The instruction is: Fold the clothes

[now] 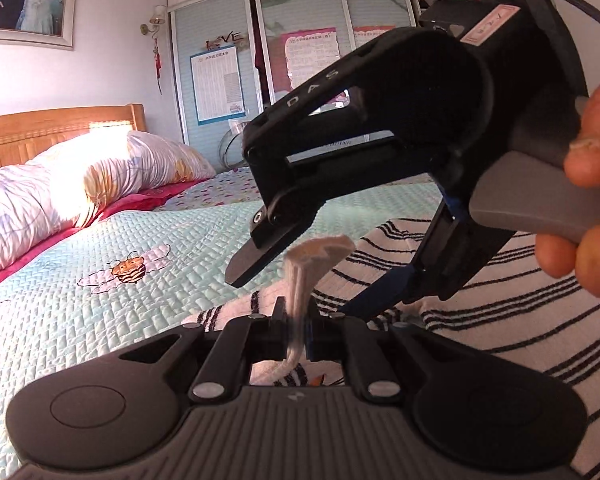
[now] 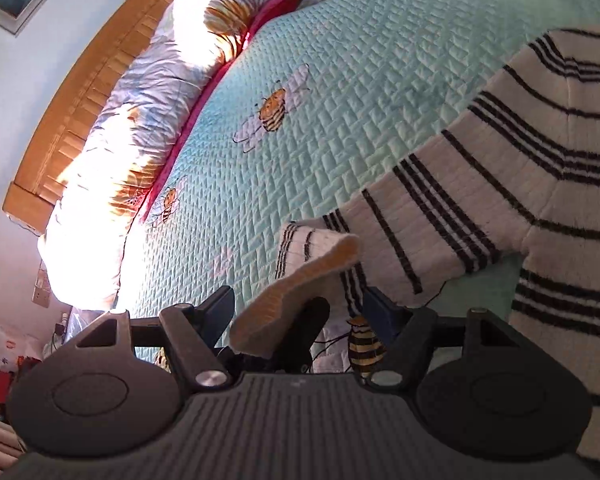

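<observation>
Quilted bedspread (image 1: pixel 100 240), striped sweater (image 1: pixel 500 300) (cuff pinched), pillow (image 1: pixel 80 184) behind

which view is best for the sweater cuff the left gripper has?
Left wrist view. There the cuff is clamped between the left gripper fingers, its beige end poking up, with the right gripper open around it. The right wrist view shows the same cuff from the side, but the pinch is hidden.
</observation>
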Available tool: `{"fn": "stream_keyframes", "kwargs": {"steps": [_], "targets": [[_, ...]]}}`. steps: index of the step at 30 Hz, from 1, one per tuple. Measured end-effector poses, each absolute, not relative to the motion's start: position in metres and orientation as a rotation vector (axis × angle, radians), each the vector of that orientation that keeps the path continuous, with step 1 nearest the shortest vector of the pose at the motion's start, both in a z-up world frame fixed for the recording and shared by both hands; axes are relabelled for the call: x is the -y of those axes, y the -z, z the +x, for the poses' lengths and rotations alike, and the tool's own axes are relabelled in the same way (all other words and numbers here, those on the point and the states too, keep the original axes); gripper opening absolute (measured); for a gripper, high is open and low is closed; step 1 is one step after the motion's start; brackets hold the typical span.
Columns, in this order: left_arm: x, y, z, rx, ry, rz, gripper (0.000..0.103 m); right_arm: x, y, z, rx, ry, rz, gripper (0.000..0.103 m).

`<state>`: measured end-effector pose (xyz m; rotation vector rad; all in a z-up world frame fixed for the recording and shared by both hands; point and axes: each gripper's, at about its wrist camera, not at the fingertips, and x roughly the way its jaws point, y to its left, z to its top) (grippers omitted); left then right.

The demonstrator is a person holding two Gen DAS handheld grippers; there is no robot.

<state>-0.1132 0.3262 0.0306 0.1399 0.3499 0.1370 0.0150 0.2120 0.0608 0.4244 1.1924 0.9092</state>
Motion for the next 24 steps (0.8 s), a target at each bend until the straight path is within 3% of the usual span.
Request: {"fn": "stream_keyframes", "kwargs": {"steps": [3, 7, 17, 22, 24], "targets": [[-0.327, -0.027, -0.110, -0.371, -0.125, 0.156, 0.007, -0.211, -0.057, 0.015, -1.203, -0.910, 0.445, 0.068], [-0.327, -0.024, -0.105, -0.394, -0.130, 0.175, 0.006, -0.219, -0.055, 0.014, -1.218, -0.893, 0.392, 0.048], [-0.333, -0.016, -0.094, -0.473, -0.104, 0.159, 0.007, -0.222, -0.042, 0.019, -1.257, -0.824, 0.310, 0.040], [-0.331, -0.011, -0.089, -0.517, -0.105, 0.166, 0.007, -0.232, -0.043, 0.012, -1.187, -0.837, 0.192, 0.014], [-0.330, -0.009, -0.086, -0.529, -0.115, 0.183, 0.008, -0.236, -0.043, 0.009, -1.164, -0.848, 0.154, 0.012]]}}
